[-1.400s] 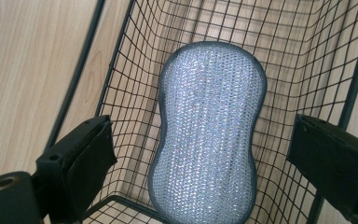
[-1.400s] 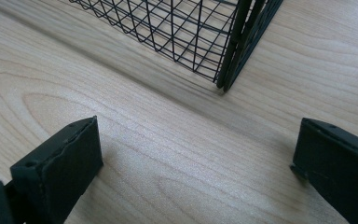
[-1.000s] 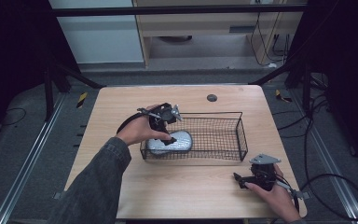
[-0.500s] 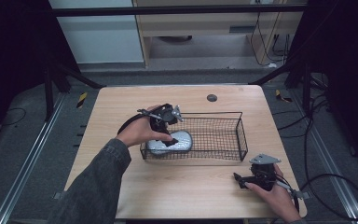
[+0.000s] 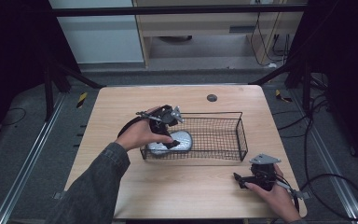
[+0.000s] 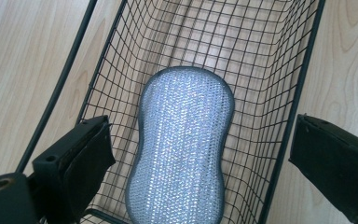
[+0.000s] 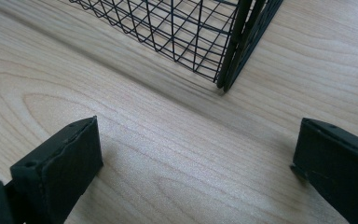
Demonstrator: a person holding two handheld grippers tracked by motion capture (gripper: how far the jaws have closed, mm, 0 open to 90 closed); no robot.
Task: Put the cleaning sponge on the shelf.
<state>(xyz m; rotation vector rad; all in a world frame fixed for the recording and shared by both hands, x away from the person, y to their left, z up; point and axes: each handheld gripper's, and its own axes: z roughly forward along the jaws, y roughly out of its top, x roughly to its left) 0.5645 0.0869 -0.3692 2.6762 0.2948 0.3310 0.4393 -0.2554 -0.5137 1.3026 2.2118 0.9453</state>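
A pale wooden table (image 5: 135, 186) stands on a grey floor (image 5: 23, 154), with a small dark round disc (image 5: 211, 97) near the middle of its far edge. Beyond the table are a white cabinet (image 5: 95, 32) and a low wooden shelf unit (image 5: 205, 23), with cables (image 5: 317, 140) trailing over the floor on the right. Yellow-and-black striped markers (image 5: 81, 99) lie on the floor near the far corners of the table

Even overhead light, sharp, dark surroundings.
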